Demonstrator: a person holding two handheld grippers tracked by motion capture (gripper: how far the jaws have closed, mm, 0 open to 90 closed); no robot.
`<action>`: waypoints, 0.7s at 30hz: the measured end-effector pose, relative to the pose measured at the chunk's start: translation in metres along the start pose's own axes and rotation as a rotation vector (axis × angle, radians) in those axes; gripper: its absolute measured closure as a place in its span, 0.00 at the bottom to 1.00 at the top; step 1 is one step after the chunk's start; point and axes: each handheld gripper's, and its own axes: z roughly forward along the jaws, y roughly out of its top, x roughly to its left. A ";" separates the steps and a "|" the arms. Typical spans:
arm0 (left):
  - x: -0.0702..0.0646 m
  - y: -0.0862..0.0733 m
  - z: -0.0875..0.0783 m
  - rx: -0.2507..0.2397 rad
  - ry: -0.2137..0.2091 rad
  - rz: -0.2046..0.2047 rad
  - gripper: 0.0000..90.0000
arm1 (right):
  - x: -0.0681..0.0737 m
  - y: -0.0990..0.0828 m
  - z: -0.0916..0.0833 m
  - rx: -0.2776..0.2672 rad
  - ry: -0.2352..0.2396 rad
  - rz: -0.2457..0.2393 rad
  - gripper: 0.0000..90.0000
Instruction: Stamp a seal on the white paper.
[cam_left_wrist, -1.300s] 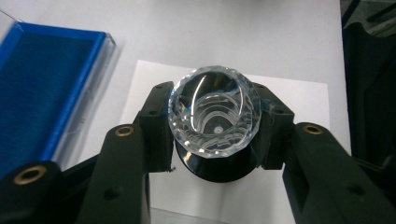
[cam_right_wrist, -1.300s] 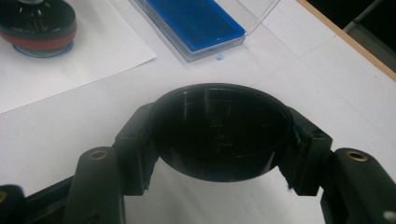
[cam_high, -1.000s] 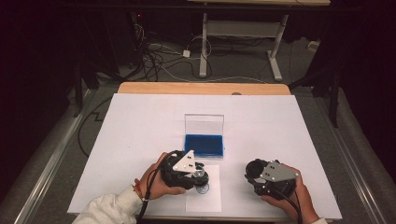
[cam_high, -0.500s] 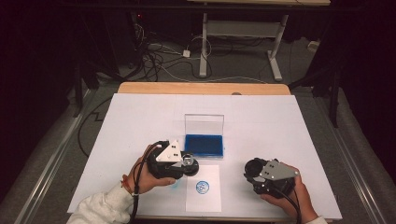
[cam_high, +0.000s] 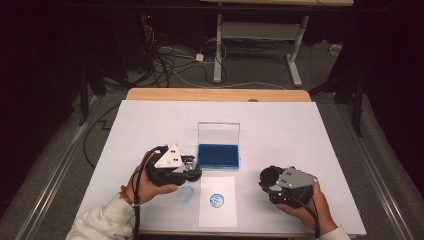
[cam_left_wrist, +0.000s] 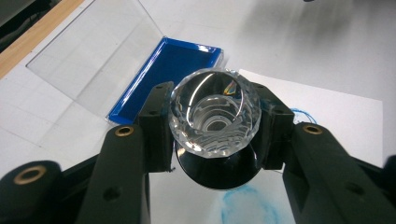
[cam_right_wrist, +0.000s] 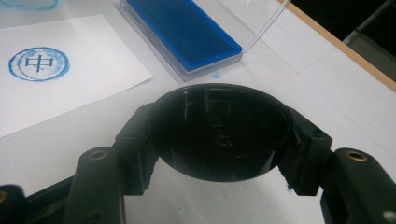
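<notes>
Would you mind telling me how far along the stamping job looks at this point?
Done: a round blue imprint sits on the white paper sheet, and the blue ink pad lies open. In hand: the left claw grips the clear faceted-handled stamp; the right claw holds a round black cap. Left, probably: capping the stamp.

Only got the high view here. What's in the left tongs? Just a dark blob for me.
Observer: The left tongs are shut on a stamp with a clear faceted knob and a round black base.
Operator: And the right?
Observer: The right tongs grip a round black cap.
Operator: Print on the paper legible?
Observer: Yes. On the paper, the print is a blue ring around one character, 中.
</notes>
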 end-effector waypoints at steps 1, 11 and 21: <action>0.000 -0.001 -0.001 0.004 -0.001 0.001 0.61 | 0.000 0.000 0.001 -0.001 0.003 -0.007 0.43; -0.002 -0.006 -0.006 0.013 0.009 0.004 0.61 | 0.001 0.005 0.007 -0.003 0.021 -0.021 0.43; -0.009 -0.006 -0.009 0.009 0.025 0.014 0.61 | 0.002 0.006 0.015 0.006 0.044 -0.018 0.43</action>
